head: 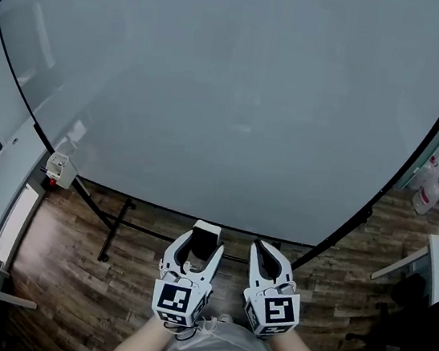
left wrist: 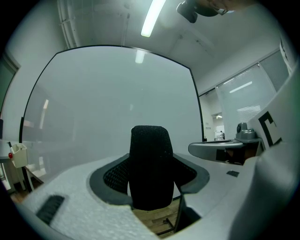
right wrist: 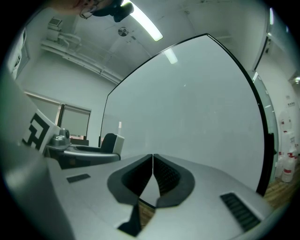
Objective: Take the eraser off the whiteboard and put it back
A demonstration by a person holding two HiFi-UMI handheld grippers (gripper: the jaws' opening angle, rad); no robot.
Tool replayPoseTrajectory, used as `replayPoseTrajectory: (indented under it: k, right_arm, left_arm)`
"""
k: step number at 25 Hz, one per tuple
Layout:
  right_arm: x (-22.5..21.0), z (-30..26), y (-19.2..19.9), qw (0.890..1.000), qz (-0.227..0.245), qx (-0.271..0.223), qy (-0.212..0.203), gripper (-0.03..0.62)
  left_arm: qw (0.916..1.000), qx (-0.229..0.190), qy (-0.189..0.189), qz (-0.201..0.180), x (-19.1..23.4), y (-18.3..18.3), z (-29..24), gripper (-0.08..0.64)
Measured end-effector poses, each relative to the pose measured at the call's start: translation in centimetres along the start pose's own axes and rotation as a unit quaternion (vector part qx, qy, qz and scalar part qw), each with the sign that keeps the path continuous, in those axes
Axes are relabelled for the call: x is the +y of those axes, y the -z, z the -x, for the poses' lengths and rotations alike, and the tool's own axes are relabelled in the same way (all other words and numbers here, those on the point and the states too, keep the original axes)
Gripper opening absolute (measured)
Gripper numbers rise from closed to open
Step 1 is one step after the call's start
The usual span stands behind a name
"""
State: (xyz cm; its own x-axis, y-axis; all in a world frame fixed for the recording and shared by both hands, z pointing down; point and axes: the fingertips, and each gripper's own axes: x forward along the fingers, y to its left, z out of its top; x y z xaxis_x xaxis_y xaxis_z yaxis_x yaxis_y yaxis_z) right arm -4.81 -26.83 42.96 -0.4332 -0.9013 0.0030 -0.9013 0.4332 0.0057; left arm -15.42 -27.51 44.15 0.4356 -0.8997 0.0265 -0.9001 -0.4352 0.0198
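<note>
The left tongs (head: pixel 201 245) and right tongs (head: pixel 264 251) share one build: smooth white plastic shells that taper to curved, pointed fingers, each lined on the inside with dark grey pads (right wrist: pixel 166 176) of fine ribbed texture. A cube (head: pixel 180 301) with black-and-white square markers sits at the back of the left tongs, and a matching cube (head: pixel 275 312) at the back of the right. Each shell carries a small dark slotted vent (right wrist: pixel 239 208) on its upper face. The person wears a pale top (head: pixel 215 348)
</note>
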Motion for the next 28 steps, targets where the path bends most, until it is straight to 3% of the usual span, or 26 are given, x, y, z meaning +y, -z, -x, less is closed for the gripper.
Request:
replayPoseTrajectory:
  k: [5, 12, 16, 20, 28]
  right_arm:
    - [-0.3, -0.5, -0.4, 1.000, 0.002, -0.006, 0.000, 0.028]
    - [-0.8, -1.6, -1.0, 1.000, 0.007, -0.009, -0.002, 0.028]
    - [-1.1, -2.1, -1.4, 1.000, 0.010, -0.012, -0.002, 0.028]
    - [-1.3, -2.9, -1.7, 1.000, 0.012, -0.013, -0.002, 0.028]
    - [-1.8, -4.6, -2.7, 1.000, 0.021, -0.023, -0.005, 0.028]
  left_arm:
    - [0.9999, -0.009, 0.003, -0.012, 0.6, -0.8, -1.0, 0.261]
    - [0.9974, -0.059, 0.023, -0.033, 1.6, -6.9, -3.8, 0.261]
    - [0.9943, -0.087, 0.014, -0.060, 2.4, -10.8, -5.6, 0.261]
    - [0.9928, -0.102, 0.006, -0.063, 3.3, -13.9, -7.3, 0.261]
    - [0.9913, -0.112, 0.004, -0.069, 4.0, -16.9, -10.1, 0.261]
